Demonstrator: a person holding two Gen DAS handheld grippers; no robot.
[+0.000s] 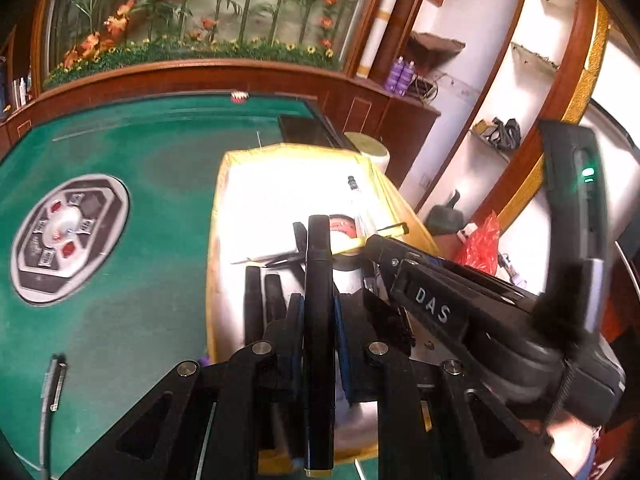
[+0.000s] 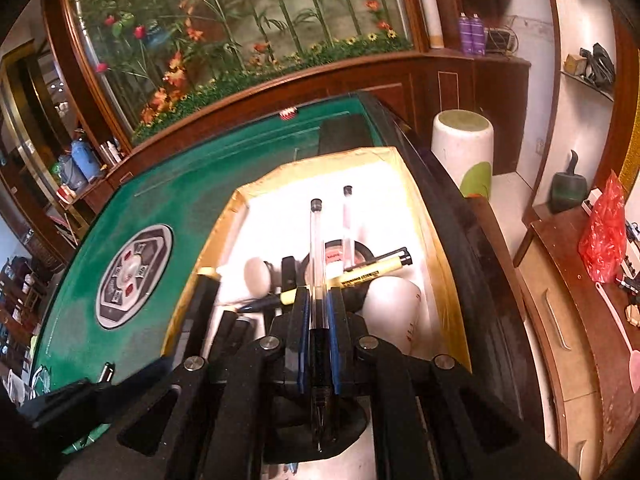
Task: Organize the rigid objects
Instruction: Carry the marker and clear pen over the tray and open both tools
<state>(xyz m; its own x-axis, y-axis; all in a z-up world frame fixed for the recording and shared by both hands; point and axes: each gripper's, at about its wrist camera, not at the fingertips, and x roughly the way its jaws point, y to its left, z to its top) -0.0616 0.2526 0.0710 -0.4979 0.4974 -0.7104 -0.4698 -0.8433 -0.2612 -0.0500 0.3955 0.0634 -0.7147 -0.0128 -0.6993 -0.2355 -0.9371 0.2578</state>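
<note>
Two pens are in my grip at once. My left gripper (image 1: 318, 312) has its jaws clenched on a thick black marker with a gold band at its near end (image 1: 318, 320); the marker's long axis runs straight ahead along my fingers, its far tip reaching out over the box. My right gripper (image 2: 318, 312) is clenched on a slim clear plastic ballpoint pen with a black end cap (image 2: 317, 264), again lengthwise between the jaws, cap end pointing forward.

Both pens hang above the white box with yellow taped rim (image 2: 444, 264), which sits on the green felt worktop (image 1: 120, 152). Inside the box, just ahead of both jaws, lies a yellow marker with a black cap (image 2: 360, 276), crosswise to my pens and resting over a roll of black tape (image 2: 340, 252). A second clear pen (image 2: 347, 220) lies beyond the tape, roughly parallel to the one I hold. A white egg-shaped thing (image 2: 258, 276) sits left of the tape, a white cup (image 2: 394, 312) on its side to the right.

Outside the box, to its left on the felt, lies a silver pen (image 1: 54, 384), nearer my left gripper. I judge both held pens are to go down into the box, lengthwise.
</note>
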